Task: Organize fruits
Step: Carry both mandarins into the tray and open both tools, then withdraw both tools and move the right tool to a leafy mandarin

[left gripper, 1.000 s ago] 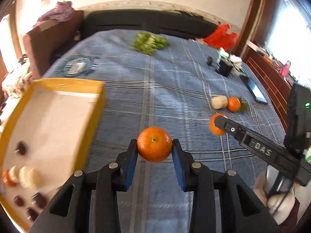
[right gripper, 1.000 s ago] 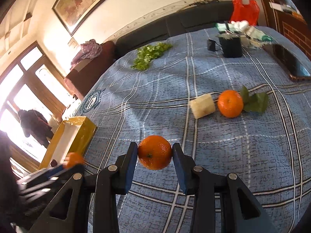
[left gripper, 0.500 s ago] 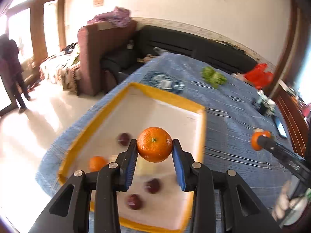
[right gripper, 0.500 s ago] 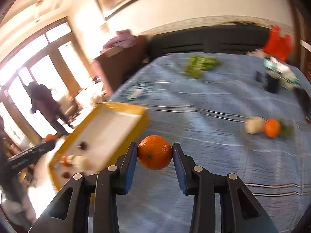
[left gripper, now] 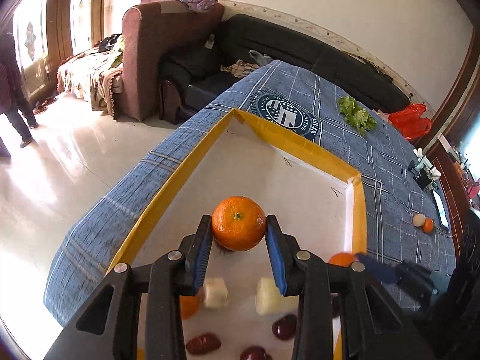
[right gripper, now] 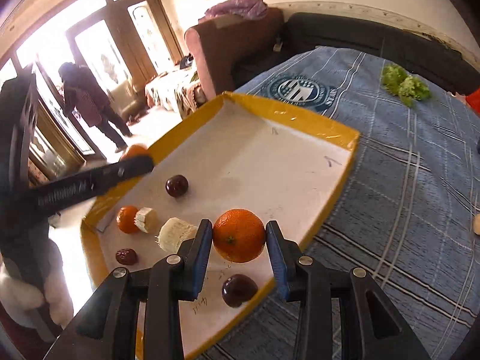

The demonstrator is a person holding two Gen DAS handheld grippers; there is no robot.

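Each gripper carries a tangerine over the yellow-rimmed white tray. My left gripper is shut on one tangerine, held above the tray's middle. My right gripper is shut on another tangerine above the tray's near right part. Inside the tray lie a third tangerine, two pale fruit chunks, and several dark red fruits. In the right wrist view the left gripper's finger crosses the left side. The left wrist view shows the right gripper's tangerine at the tray's right rim.
The tray sits at the corner of a table under a blue plaid cloth. A tangerine and a pale chunk lie far right on the cloth, lettuce farther back. A brown armchair and a standing person are beyond the table edge.
Both grippers swung left with their tangerines, from over the bare cloth to above the tray. The tray now fills the middle of both views.
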